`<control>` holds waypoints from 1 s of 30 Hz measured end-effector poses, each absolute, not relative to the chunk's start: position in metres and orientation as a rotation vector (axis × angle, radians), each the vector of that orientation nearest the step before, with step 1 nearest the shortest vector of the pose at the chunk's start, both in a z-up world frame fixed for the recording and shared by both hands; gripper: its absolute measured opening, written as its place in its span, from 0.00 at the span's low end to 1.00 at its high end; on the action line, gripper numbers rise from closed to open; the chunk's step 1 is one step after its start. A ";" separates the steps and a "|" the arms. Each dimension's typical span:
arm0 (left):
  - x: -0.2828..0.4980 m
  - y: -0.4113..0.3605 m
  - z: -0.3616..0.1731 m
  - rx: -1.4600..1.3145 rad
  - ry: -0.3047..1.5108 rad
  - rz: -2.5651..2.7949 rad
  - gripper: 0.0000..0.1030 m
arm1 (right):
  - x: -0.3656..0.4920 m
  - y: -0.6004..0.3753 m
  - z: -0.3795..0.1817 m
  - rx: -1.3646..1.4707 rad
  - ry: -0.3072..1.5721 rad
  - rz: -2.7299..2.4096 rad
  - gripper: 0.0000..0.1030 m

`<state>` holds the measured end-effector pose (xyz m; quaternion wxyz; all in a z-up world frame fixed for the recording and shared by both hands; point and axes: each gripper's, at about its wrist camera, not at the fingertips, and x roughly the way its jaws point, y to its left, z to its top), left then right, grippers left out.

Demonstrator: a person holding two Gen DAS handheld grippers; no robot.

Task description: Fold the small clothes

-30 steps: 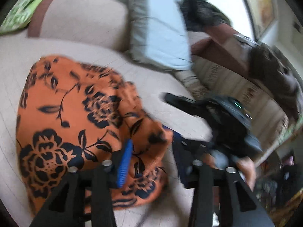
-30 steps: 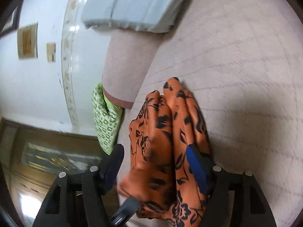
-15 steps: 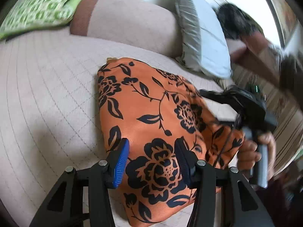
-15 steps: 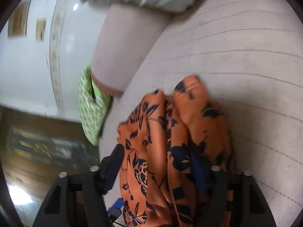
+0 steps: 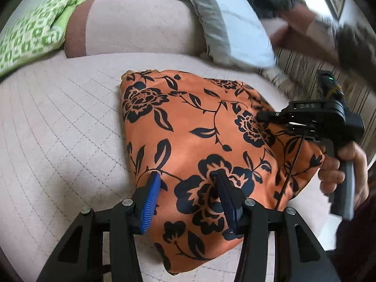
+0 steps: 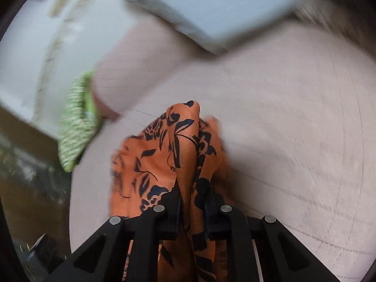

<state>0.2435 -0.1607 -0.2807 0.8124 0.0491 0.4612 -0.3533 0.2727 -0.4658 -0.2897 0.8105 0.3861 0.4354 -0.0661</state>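
An orange garment with black flowers (image 5: 188, 122) lies on the pink quilted bed (image 5: 58, 117). My left gripper (image 5: 185, 176) hovers over its near part. Its blue pads stand apart and widen slightly, with fabric below them and nothing pinched. At the garment's right edge, a hand (image 5: 347, 164) holds my right gripper (image 5: 260, 117). In the right wrist view, my right gripper (image 6: 191, 195) is closing, and a raised fold of the garment (image 6: 164, 159) is pinched between its jaws.
A pink bolster (image 5: 141, 23) runs along the far side of the bed. A green patterned cushion (image 5: 30, 35) lies at the far left, and a pale blue pillow (image 5: 239, 30) leans at the back right. A striped cover (image 5: 305, 77) hangs on the right.
The right jaws went from wide apart around the bunched fabric to closed on a fold. The left gripper swung over the flattened garment's near part.
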 end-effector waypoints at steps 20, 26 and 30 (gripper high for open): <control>0.248 -0.160 -0.298 0.150 1.063 -0.732 0.69 | 0.320 -0.432 -0.262 0.710 0.814 -0.058 0.30; 0.255 -0.159 -0.312 0.127 1.161 -0.780 0.72 | 0.330 -0.471 -0.335 0.958 0.893 -0.103 0.28; 0.266 -0.152 -0.299 0.042 1.142 -0.785 0.72 | 0.320 -0.467 -0.315 0.923 0.888 -0.089 0.30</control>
